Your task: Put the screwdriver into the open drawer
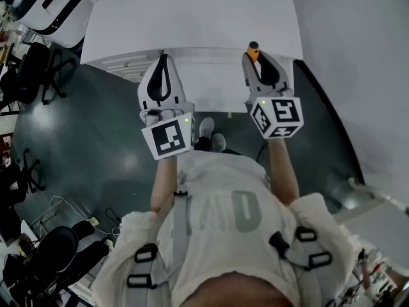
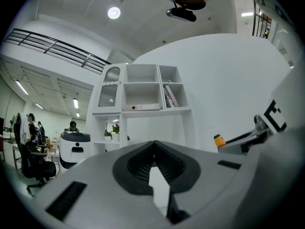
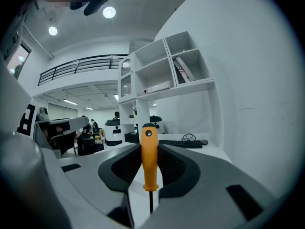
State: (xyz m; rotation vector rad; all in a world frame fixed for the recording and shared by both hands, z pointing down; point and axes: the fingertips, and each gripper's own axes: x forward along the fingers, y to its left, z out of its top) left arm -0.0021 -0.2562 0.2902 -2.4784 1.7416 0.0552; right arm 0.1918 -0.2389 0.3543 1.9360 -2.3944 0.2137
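Item: screwdriver (image 3: 149, 159), orange handle upright, clamped between the jaws of our right gripper (image 1: 258, 57), at the white bench (image 1: 192, 18) edge.

Left gripper (image 2: 153, 152): jaws together, empty.

Step, as we judge it: we carry it over what we take for the open drawer (image 1: 211, 88), lower it well inside, lay it level, and release only then.

Ahead of you a white desk (image 1: 192, 18) runs along a curved white wall (image 2: 228, 80), and a white shelf unit (image 2: 143, 94) of open cubbies rises beside that wall (a few books (image 2: 169, 97) lean in one cubby). The floor (image 1: 83, 152) under you is dark and glossy. Black office chairs (image 1: 32, 72) stand off to your left. Round ceiling lights (image 2: 113, 12) shine overhead, near a railed balcony (image 2: 52, 46).
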